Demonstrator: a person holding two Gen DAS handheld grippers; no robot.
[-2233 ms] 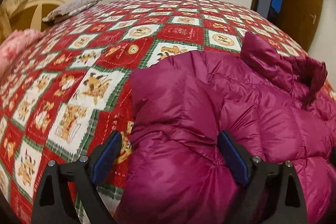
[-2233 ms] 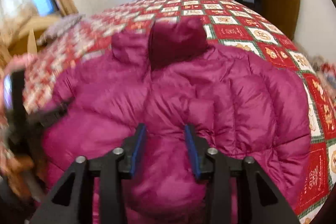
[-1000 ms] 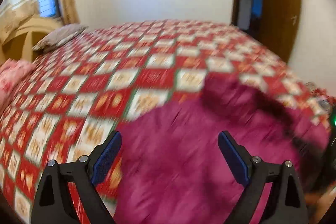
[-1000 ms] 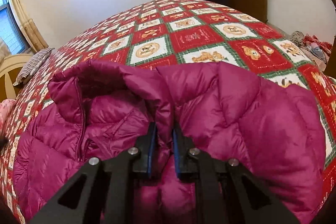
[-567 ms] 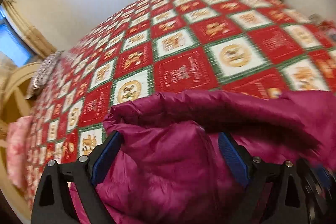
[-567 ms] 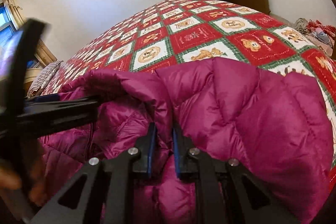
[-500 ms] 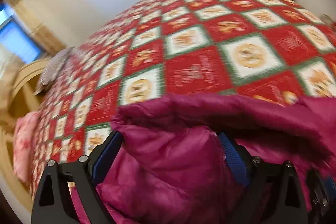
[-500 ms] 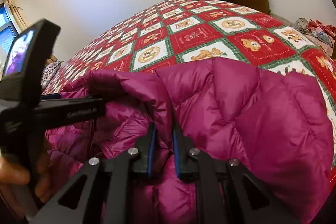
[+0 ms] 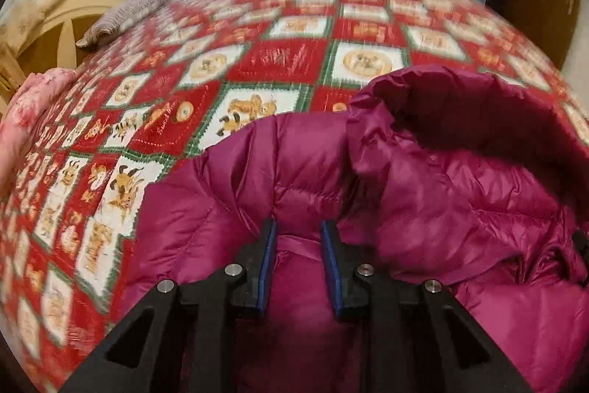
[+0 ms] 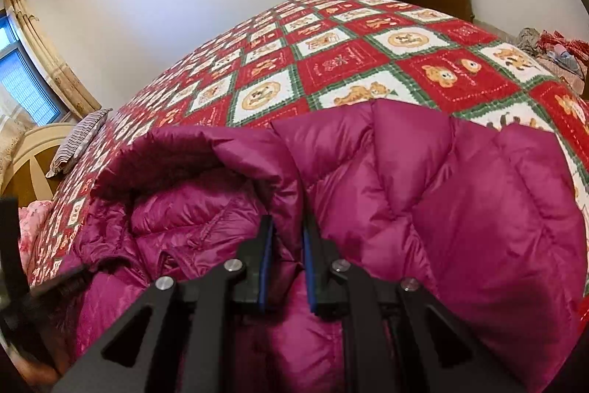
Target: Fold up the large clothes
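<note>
Now the magenta puffer jacket (image 9: 423,194) lies on the near part of the patchwork quilt (image 9: 279,61). Left gripper (image 9: 297,242), its jaws just closing, pinches a jacket fold; right gripper (image 10: 288,238) clamps the collar edge.

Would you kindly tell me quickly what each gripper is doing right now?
Left gripper: has just been closing, now shut on the magenta puffer jacket.
Right gripper: shut on the jacket's edge beside the hood.
</note>
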